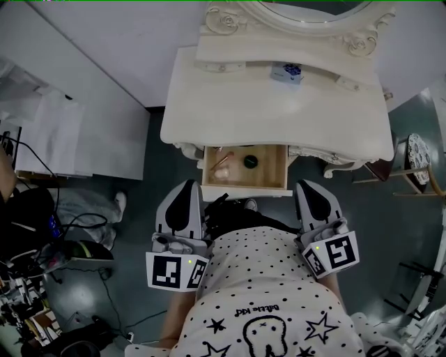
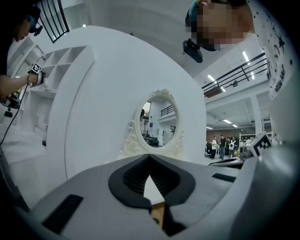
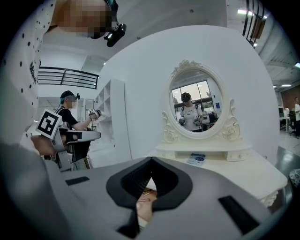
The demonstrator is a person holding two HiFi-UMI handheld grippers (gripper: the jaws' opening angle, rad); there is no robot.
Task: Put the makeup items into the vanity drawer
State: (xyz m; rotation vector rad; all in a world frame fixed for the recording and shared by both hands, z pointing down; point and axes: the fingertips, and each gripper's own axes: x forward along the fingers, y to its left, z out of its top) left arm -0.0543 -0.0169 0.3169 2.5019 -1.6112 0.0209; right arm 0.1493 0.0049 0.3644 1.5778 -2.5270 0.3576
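**Two items in the drawer, one pack left on the worktop**

Closest to the head camera is the person's dotted shirt [image 1: 279, 279], at the bottom of the frame. The left gripper [image 1: 188, 187] stands at its left side and the right gripper [image 1: 308, 187] at its right side. Both point up the frame toward the vanity. The fingers [image 2: 84, 201] of the left gripper are together with nothing between them. The fingers [image 3: 234, 206] of the right gripper are also pressed together and hold nothing.

Between the two grippers, near the middle of the frame, the wooden drawer [image 1: 244, 187] stands pulled out. Inside it lie a pink item [image 1: 221, 167] at the left and a dark round item [image 1: 250, 162] near the middle.

On the white worktop [image 1: 230, 104], in the upper part of the frame just below the mirror [image 1: 306, 10], one small blue and white pack [image 1: 287, 73] lies alone, well apart from the drawer.

I judge that the task is mostly done: two items are already stored. What is left seems to be this pack, if it belongs to the makeup, and then maybe closing the drawer.
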